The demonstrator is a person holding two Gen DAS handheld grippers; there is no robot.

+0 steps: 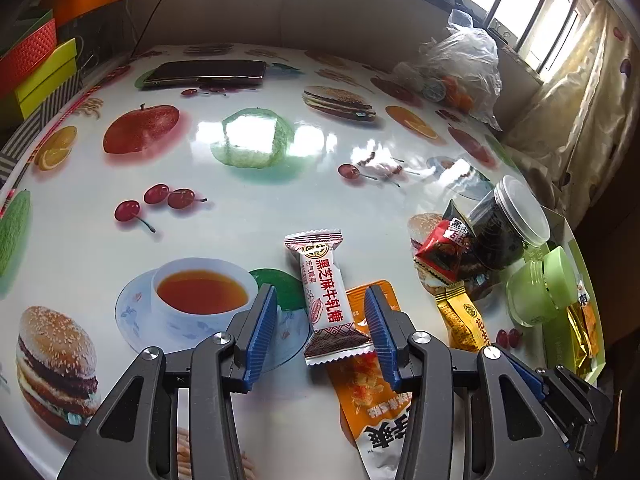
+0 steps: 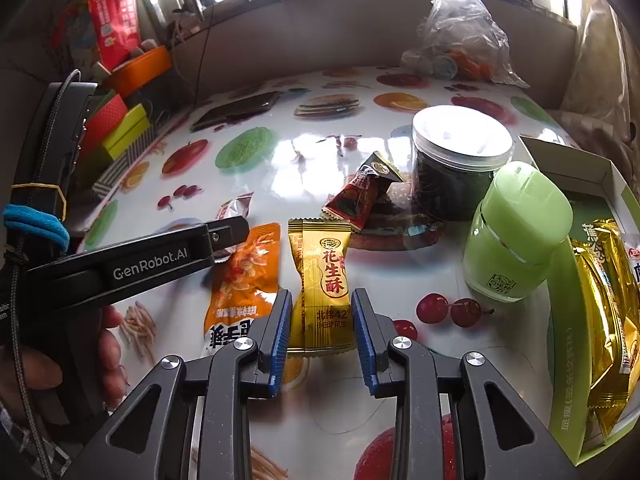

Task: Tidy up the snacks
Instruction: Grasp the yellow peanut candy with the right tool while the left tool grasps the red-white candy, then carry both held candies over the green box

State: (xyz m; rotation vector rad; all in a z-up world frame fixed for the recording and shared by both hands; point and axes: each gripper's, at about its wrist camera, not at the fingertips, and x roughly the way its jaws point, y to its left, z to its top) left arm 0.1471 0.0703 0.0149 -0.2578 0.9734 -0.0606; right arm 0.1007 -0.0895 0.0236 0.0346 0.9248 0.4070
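Observation:
My left gripper (image 1: 321, 314) is open, its blue pads on either side of a white-and-red nougat packet (image 1: 326, 294) that lies partly on an orange snack packet (image 1: 370, 376). My right gripper (image 2: 320, 322) is open around the near end of a gold peanut-crisp packet (image 2: 320, 276) lying on the table. The orange packet (image 2: 242, 276) lies left of it, with the left gripper's arm (image 2: 132, 264) over it. A red packet (image 2: 354, 198) lies further back. A green box (image 2: 568, 352) at the right holds gold packets (image 2: 604, 312).
A dark-filled clear jar (image 2: 460, 164) and a pale green jar (image 2: 514, 236) stand right of the packets, by the box. A phone (image 1: 206, 72) and a plastic bag (image 1: 464, 68) lie at the table's far side. Coloured boxes (image 1: 44, 68) stack at the left.

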